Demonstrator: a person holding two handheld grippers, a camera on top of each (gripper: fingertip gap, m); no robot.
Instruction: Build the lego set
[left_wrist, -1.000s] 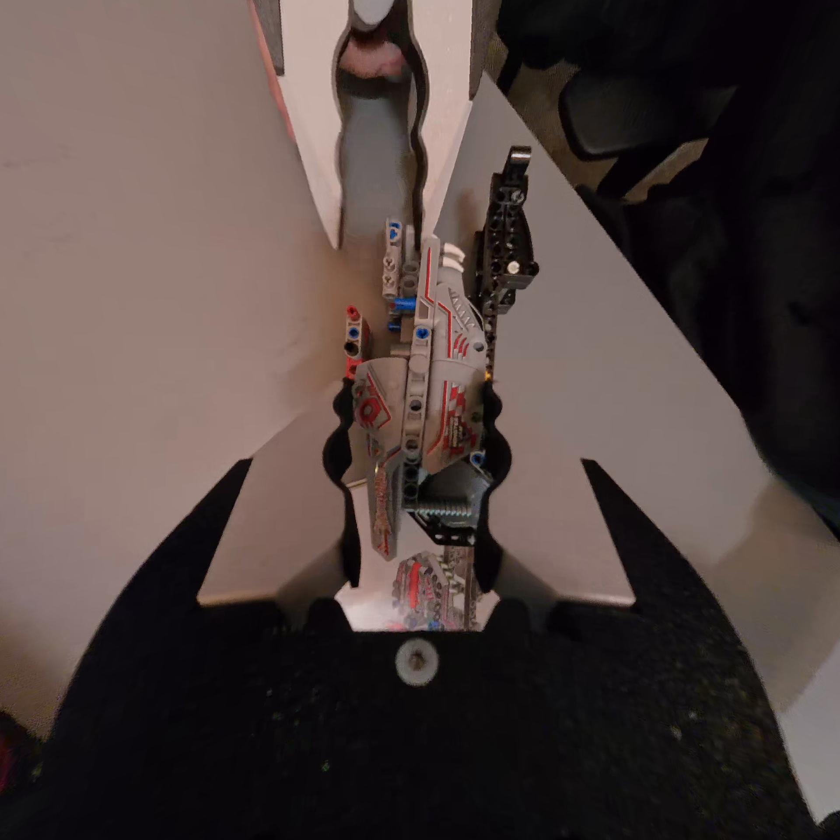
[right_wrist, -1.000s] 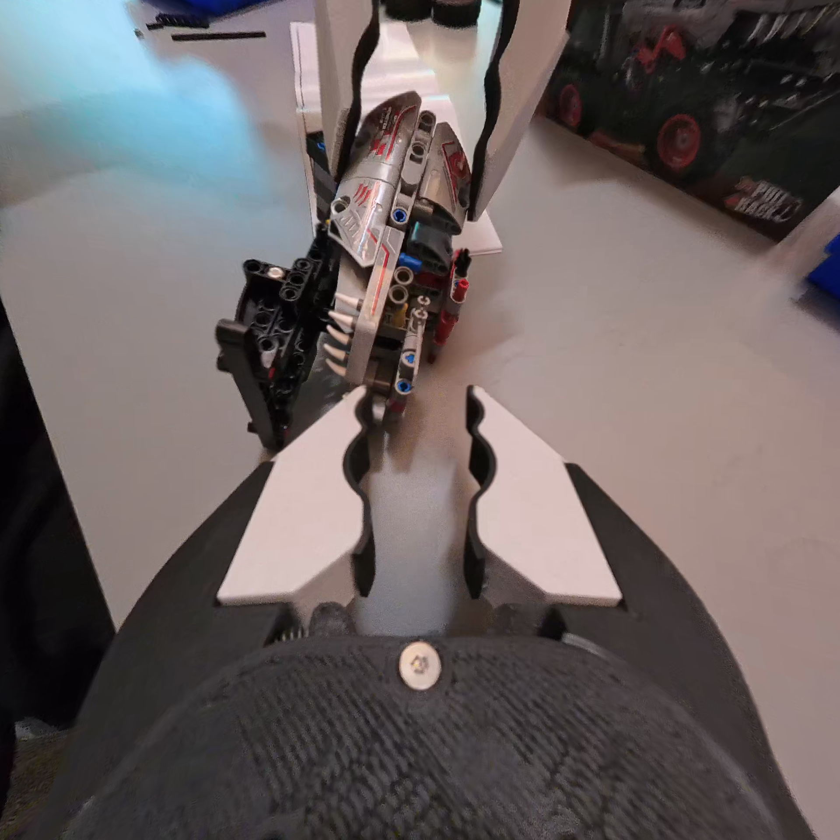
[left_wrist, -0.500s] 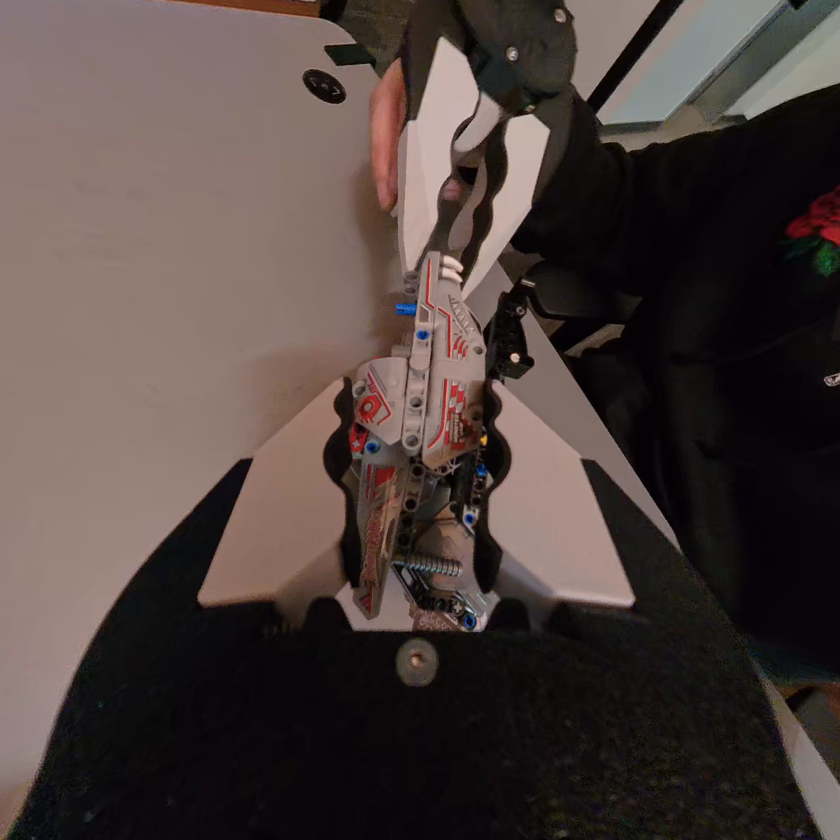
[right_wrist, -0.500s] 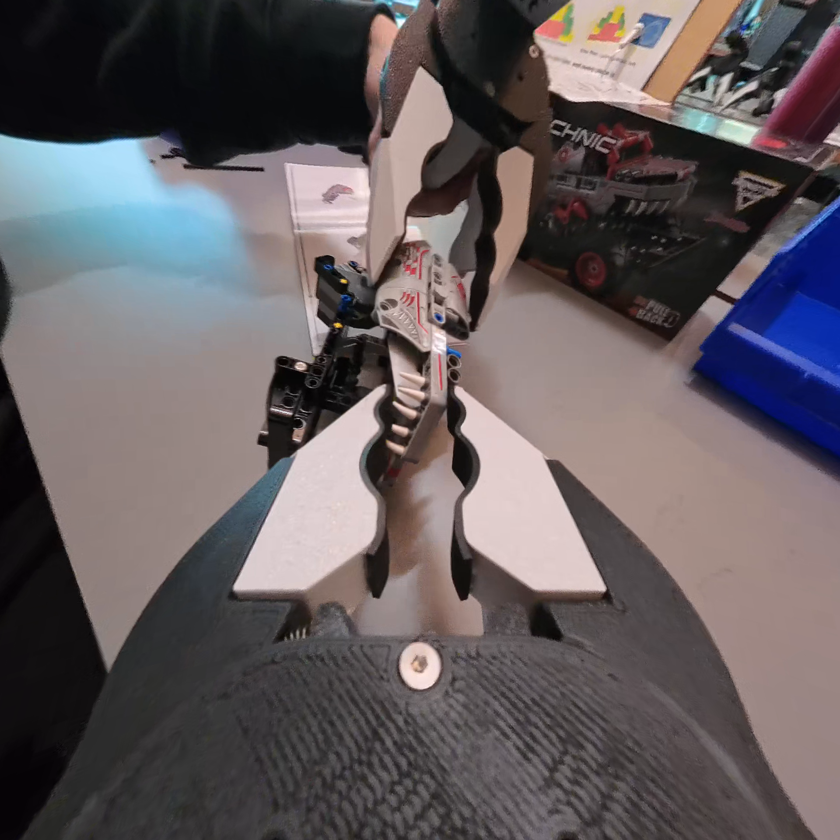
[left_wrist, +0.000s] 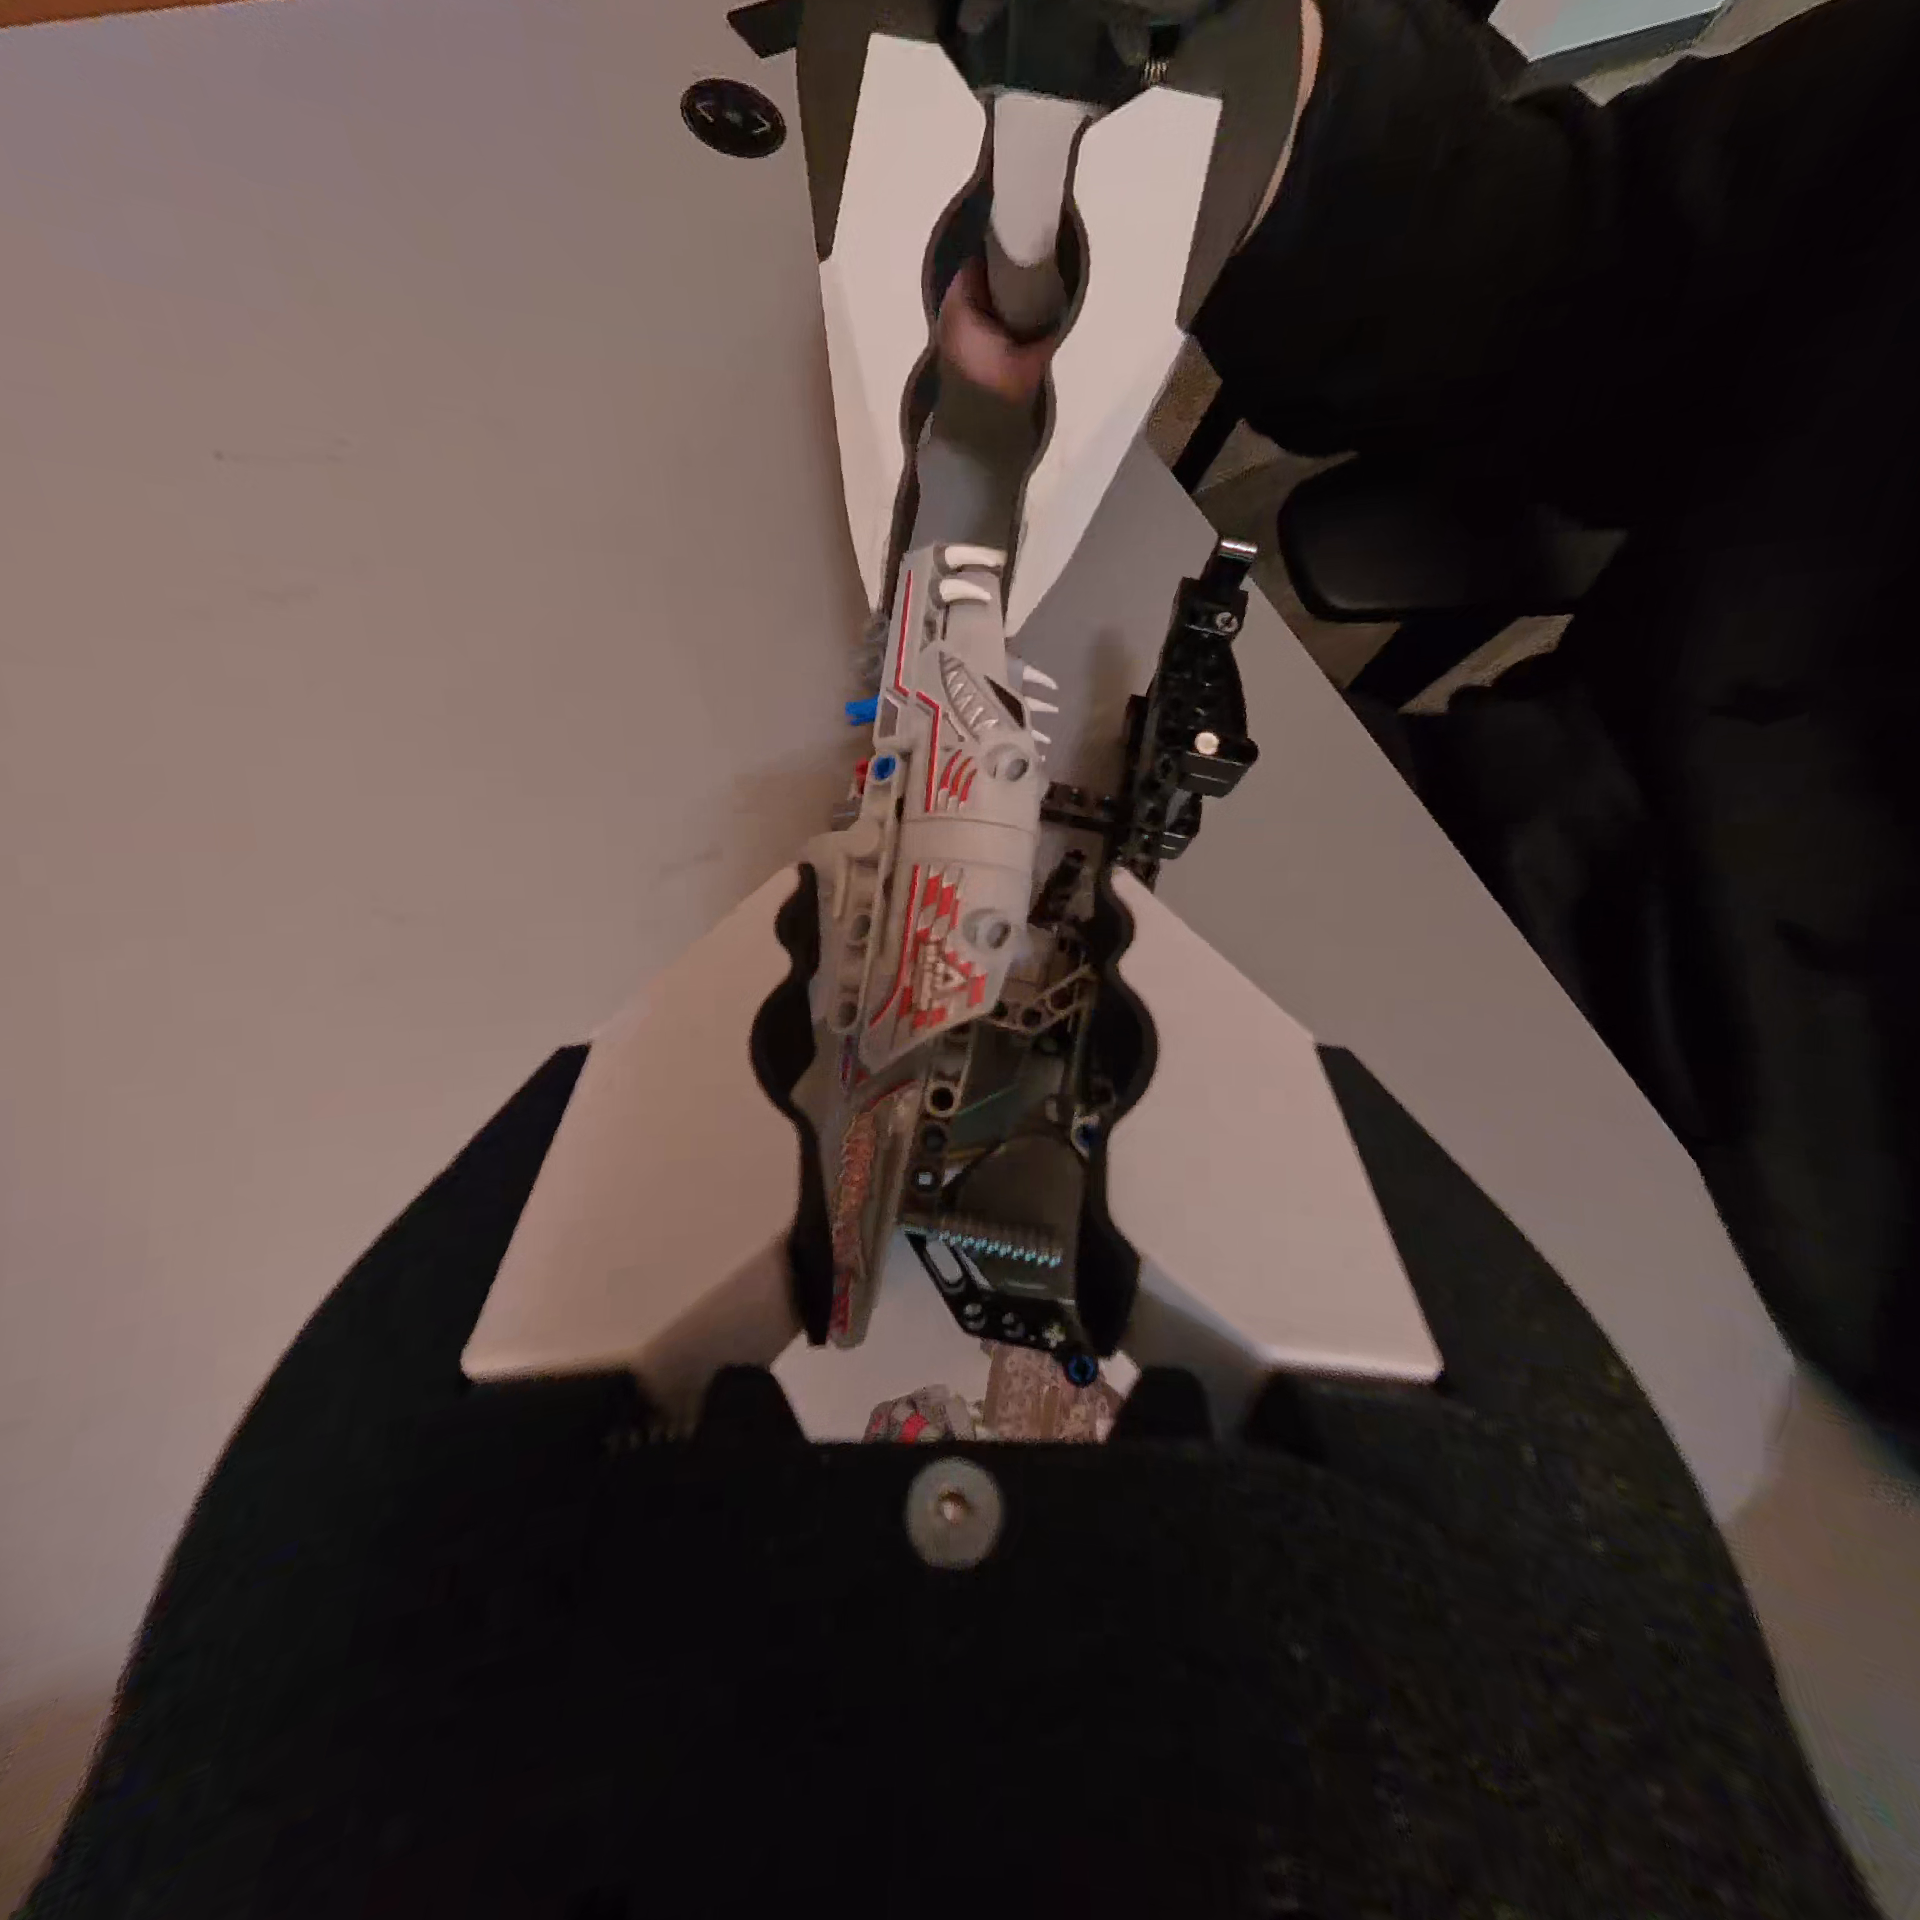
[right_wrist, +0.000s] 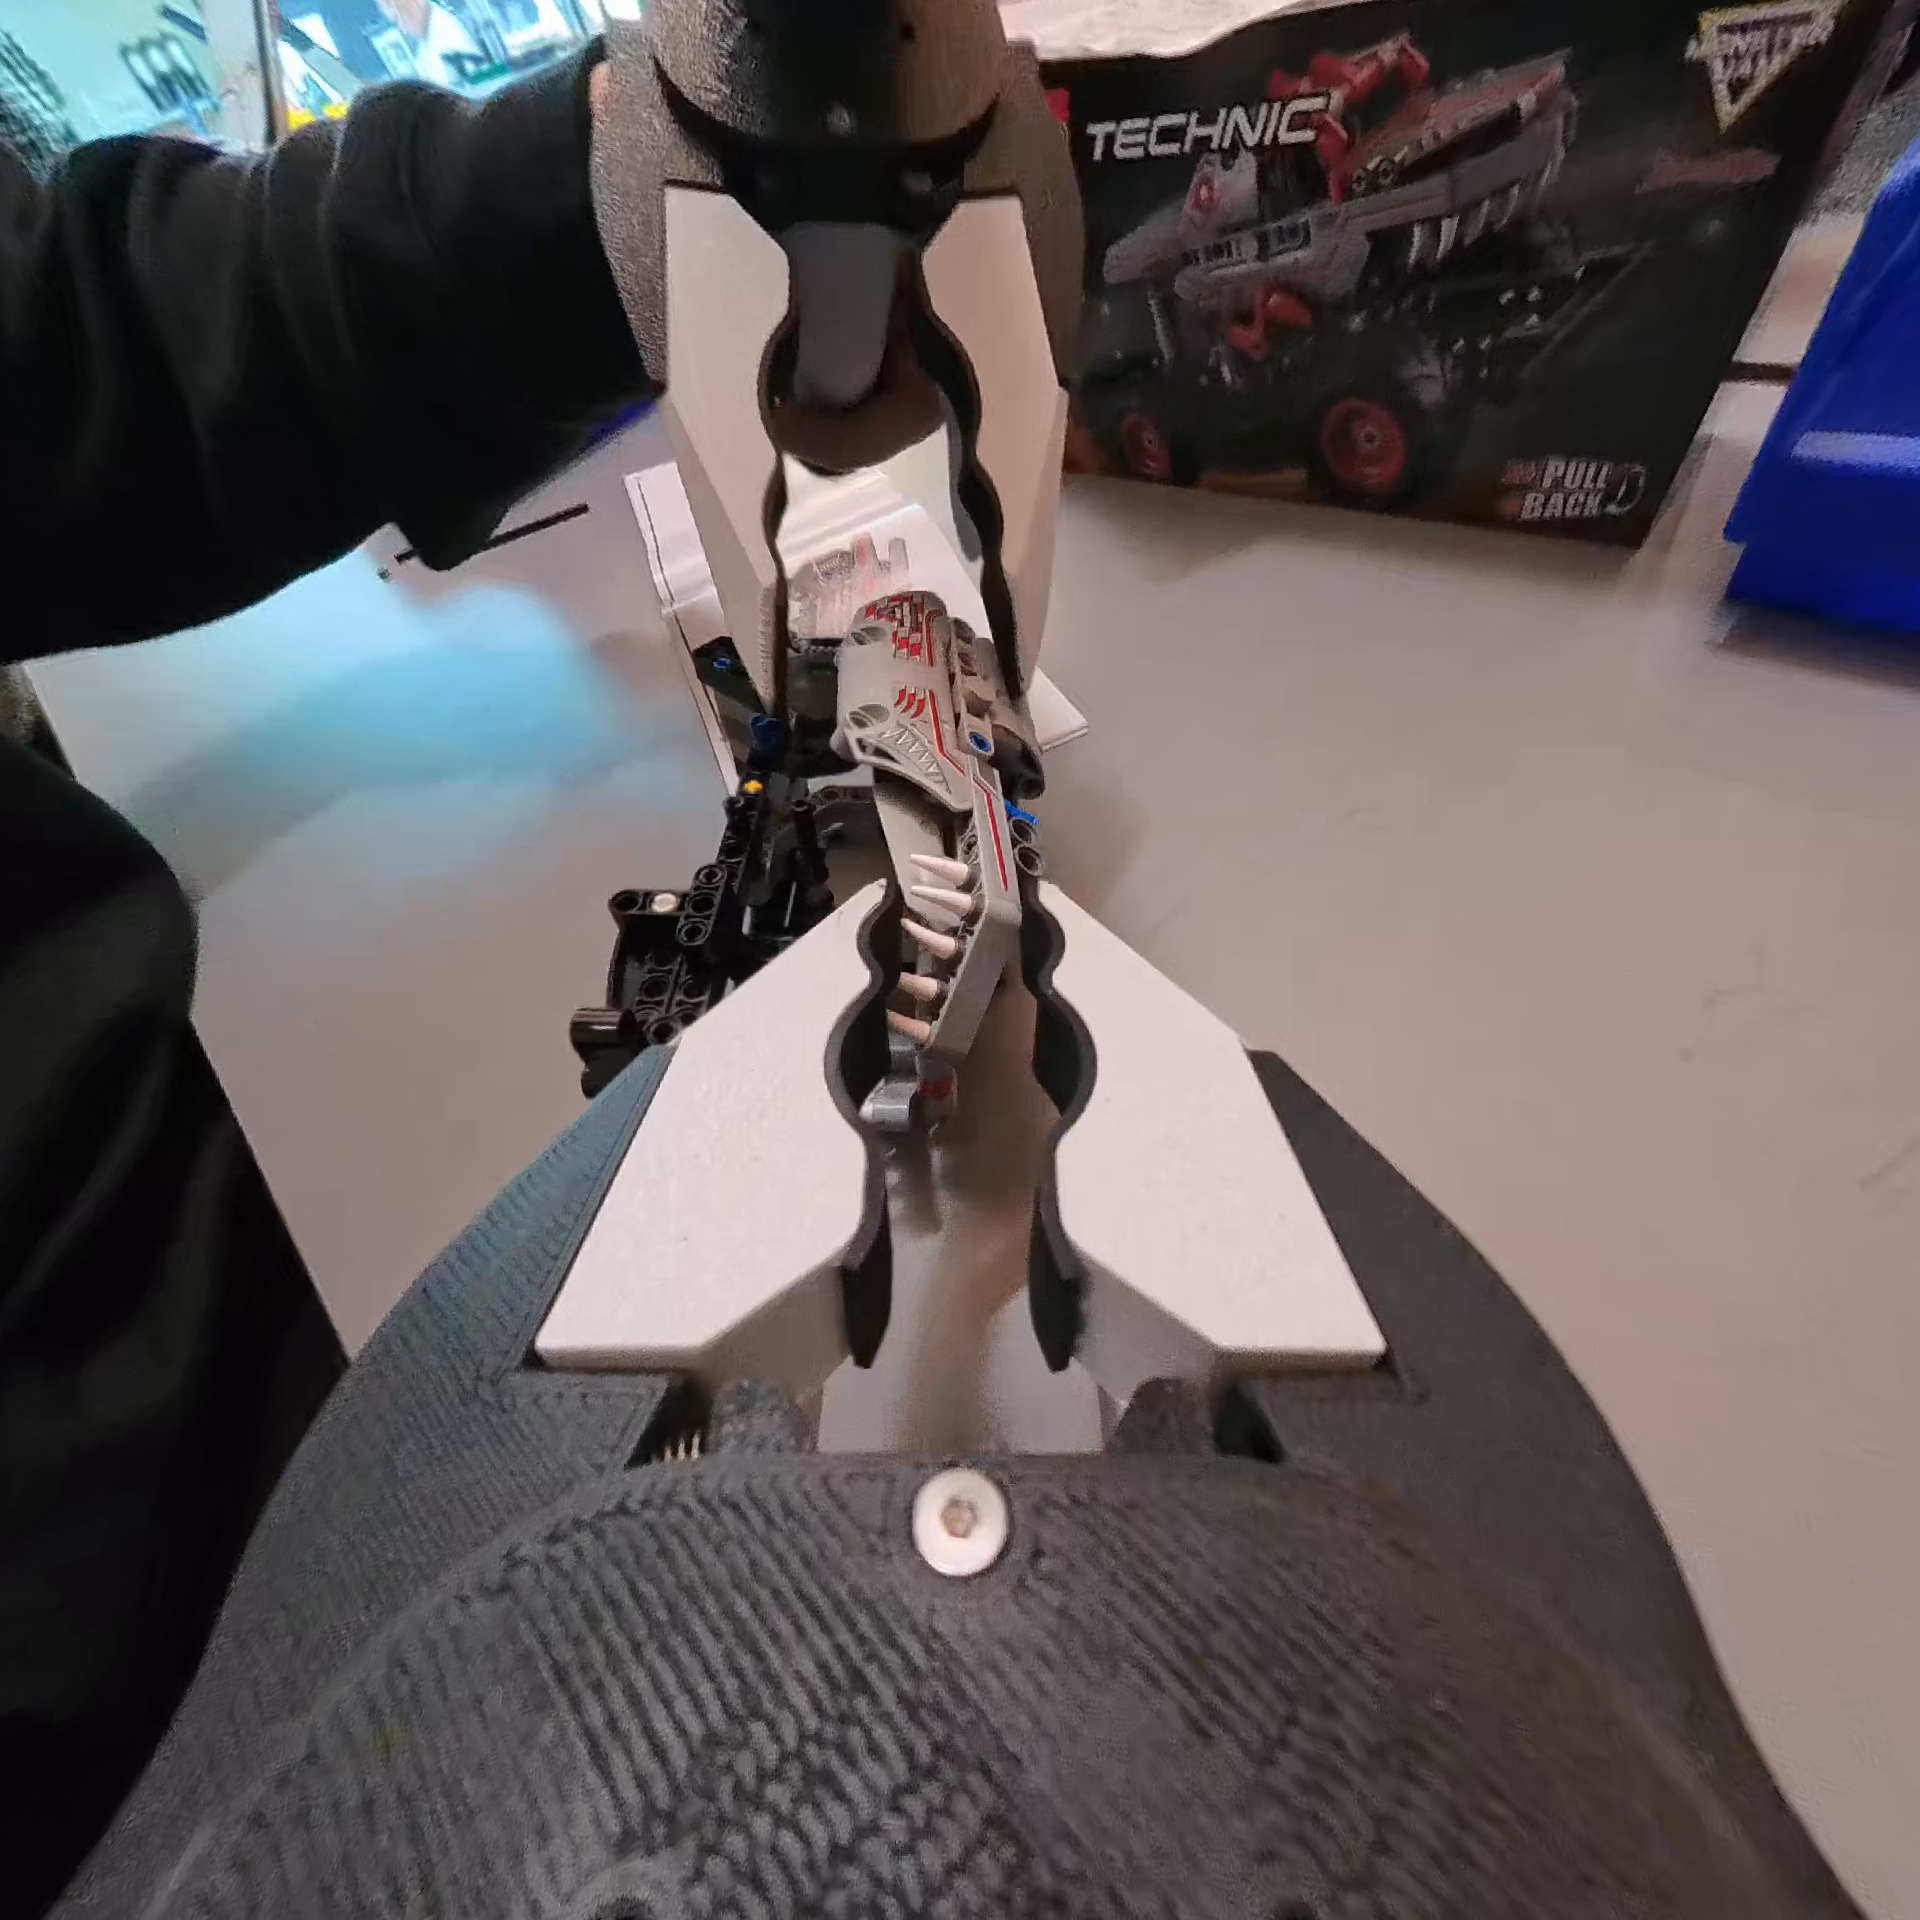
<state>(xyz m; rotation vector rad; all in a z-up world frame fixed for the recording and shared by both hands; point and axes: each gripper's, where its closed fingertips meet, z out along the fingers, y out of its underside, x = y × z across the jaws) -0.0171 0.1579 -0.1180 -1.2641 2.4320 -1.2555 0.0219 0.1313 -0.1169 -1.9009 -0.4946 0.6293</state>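
Observation:
The lego model (left_wrist: 951, 883) is a grey truck body with red stickers, white teeth and a black chassis frame (left_wrist: 1195, 727). My left gripper (left_wrist: 956, 899) is shut on its rear half and holds it tilted above the white table (left_wrist: 364, 623). In the right wrist view the model's toothed snout (right_wrist: 961, 935) lies between the fingers of my right gripper (right_wrist: 958, 899), which is shut on it. The left gripper (right_wrist: 888, 634) shows opposite, clamped on the far end. The right gripper (left_wrist: 961, 592) shows at the top of the left wrist view.
The set's box (right_wrist: 1403, 260) stands at the back right, a blue bin (right_wrist: 1839, 436) beside it. A white instruction booklet (right_wrist: 686, 561) lies under the model. A black sleeve (right_wrist: 260, 364) reaches in from the left. The table edge (left_wrist: 1507, 935) runs close on the right. About 6 centimetres separates my left fingertips from my right.
The right gripper has moved forward over the snout and closed on it. The model has rolled to one side in the left gripper, and the two grippers now face each other closely.

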